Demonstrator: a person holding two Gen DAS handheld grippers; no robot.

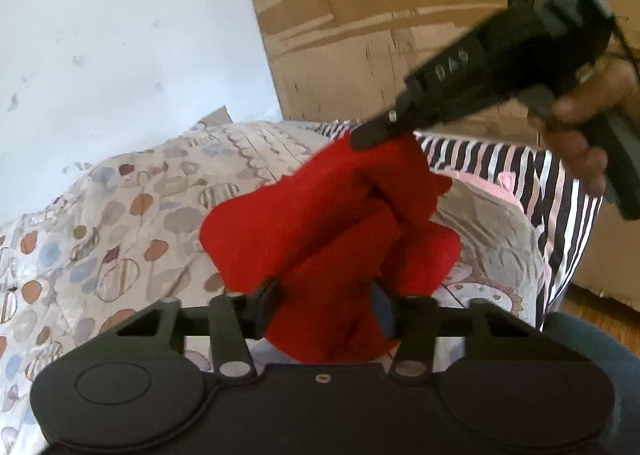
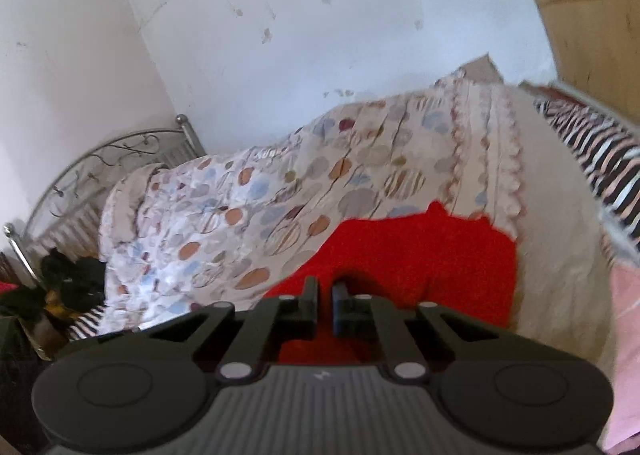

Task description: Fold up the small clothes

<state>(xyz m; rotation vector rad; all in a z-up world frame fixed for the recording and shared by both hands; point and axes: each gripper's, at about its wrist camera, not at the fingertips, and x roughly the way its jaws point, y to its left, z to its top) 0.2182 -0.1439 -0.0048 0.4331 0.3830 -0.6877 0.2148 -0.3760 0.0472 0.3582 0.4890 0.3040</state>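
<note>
A small red garment [image 1: 328,231] hangs bunched in the air above the bed. My left gripper [image 1: 326,309] is shut on its near end, with red cloth filling the gap between the fingers. My right gripper [image 1: 370,135] comes in from the upper right, held by a hand, and its tip pinches the far top edge of the garment. In the right wrist view the right gripper [image 2: 325,309] has its fingers nearly together on the edge of the red garment [image 2: 420,255], which spreads out in front of it.
A quilt with coloured dots [image 1: 120,223] covers the bed. A black-and-white striped cloth [image 1: 520,175] lies at the right. A cardboard box [image 1: 360,15] stands behind. A metal bed frame [image 2: 100,163] and dark clothes [image 2: 60,283] are at the left.
</note>
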